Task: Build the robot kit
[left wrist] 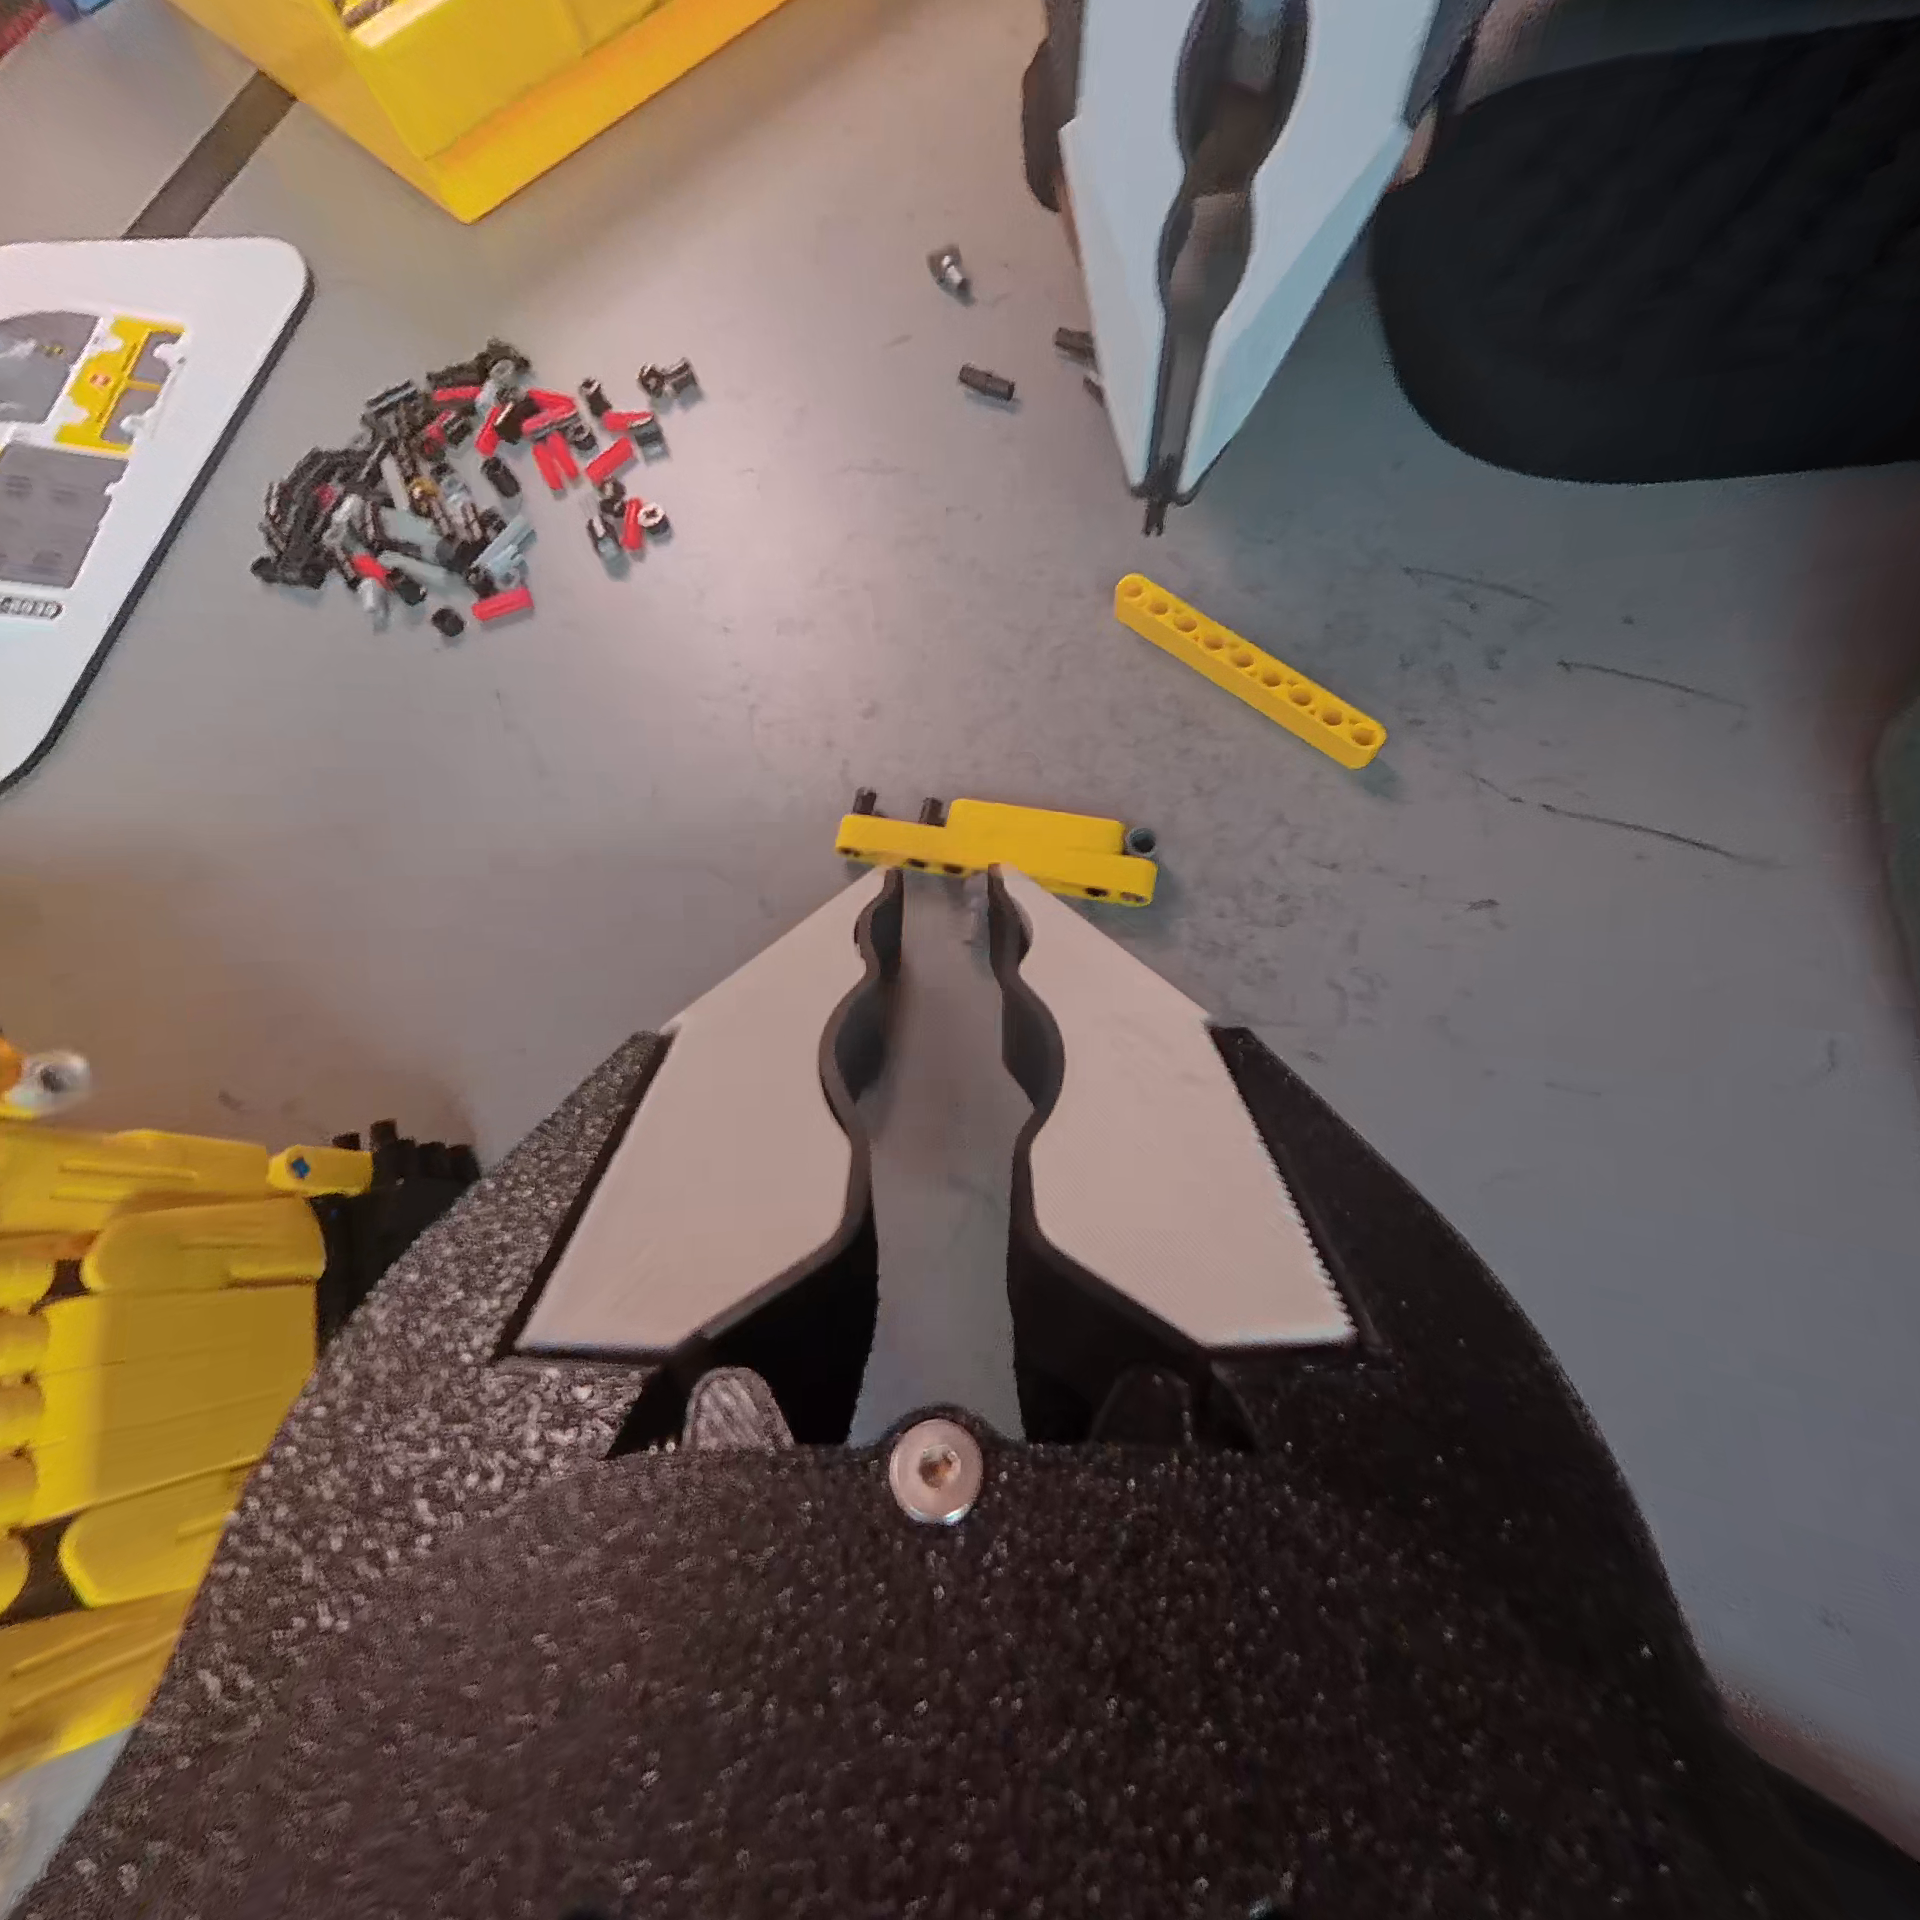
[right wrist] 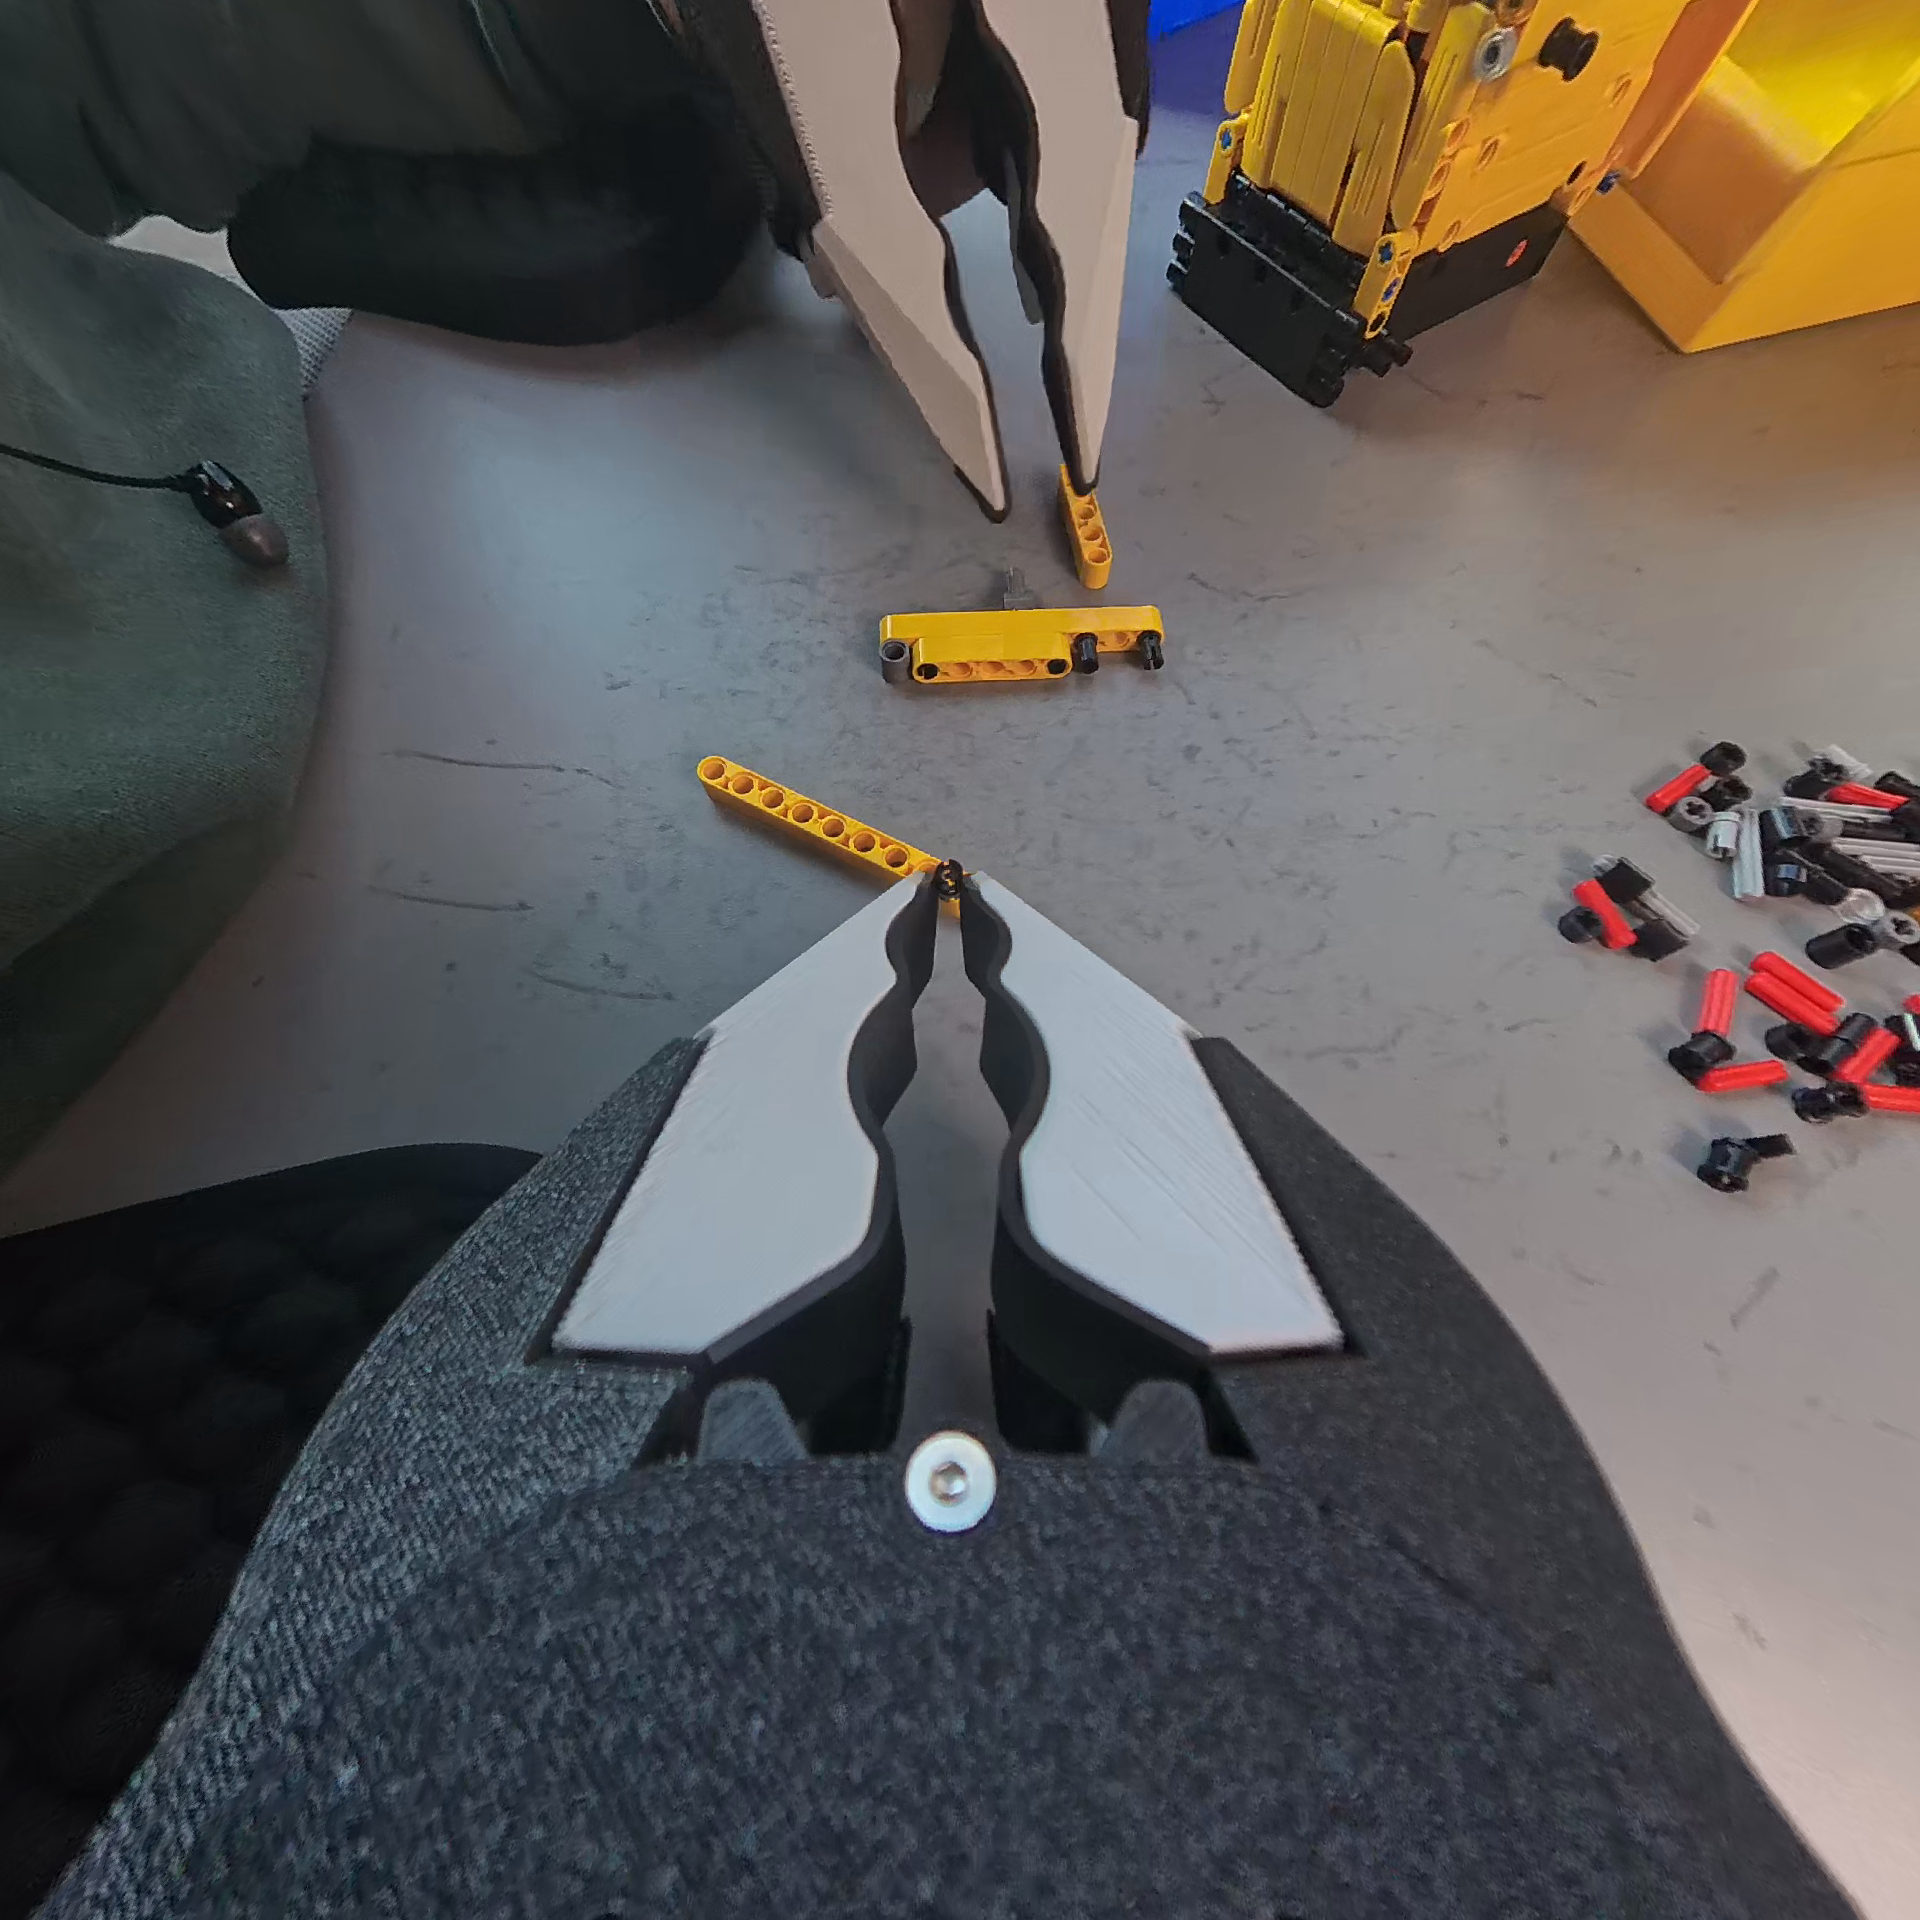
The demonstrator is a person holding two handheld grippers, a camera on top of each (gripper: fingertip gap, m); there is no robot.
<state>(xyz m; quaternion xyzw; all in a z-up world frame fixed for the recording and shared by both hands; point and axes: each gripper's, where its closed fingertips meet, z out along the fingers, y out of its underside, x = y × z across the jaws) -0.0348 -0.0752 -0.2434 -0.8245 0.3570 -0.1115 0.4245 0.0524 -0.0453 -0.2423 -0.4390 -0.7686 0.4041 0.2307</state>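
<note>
My left gripper (left wrist: 943,878) is open, its tips low on the grey table (left wrist: 675,748) just short of a yellow beam assembly (left wrist: 1039,836) with black pins. The right wrist view shows this gripper (right wrist: 1039,494) with one fingertip against a short yellow beam (right wrist: 1088,540), and the assembly (right wrist: 997,639) just beyond. My right gripper (right wrist: 948,883) is shut on a small black pin (right wrist: 947,879), held over the near end of a long yellow beam with holes (right wrist: 805,816). The left wrist view shows the right gripper (left wrist: 1162,497) upright beyond that beam (left wrist: 1247,670).
A pile of small red, black and grey parts (left wrist: 468,488) lies to the left, also in the right wrist view (right wrist: 1808,935). A yellow and black model (right wrist: 1371,177), a yellow box (left wrist: 499,94), a white printed sheet (left wrist: 114,468), loose black pins (left wrist: 985,381) and a person's dark sleeve (left wrist: 1662,260) surround the area.
</note>
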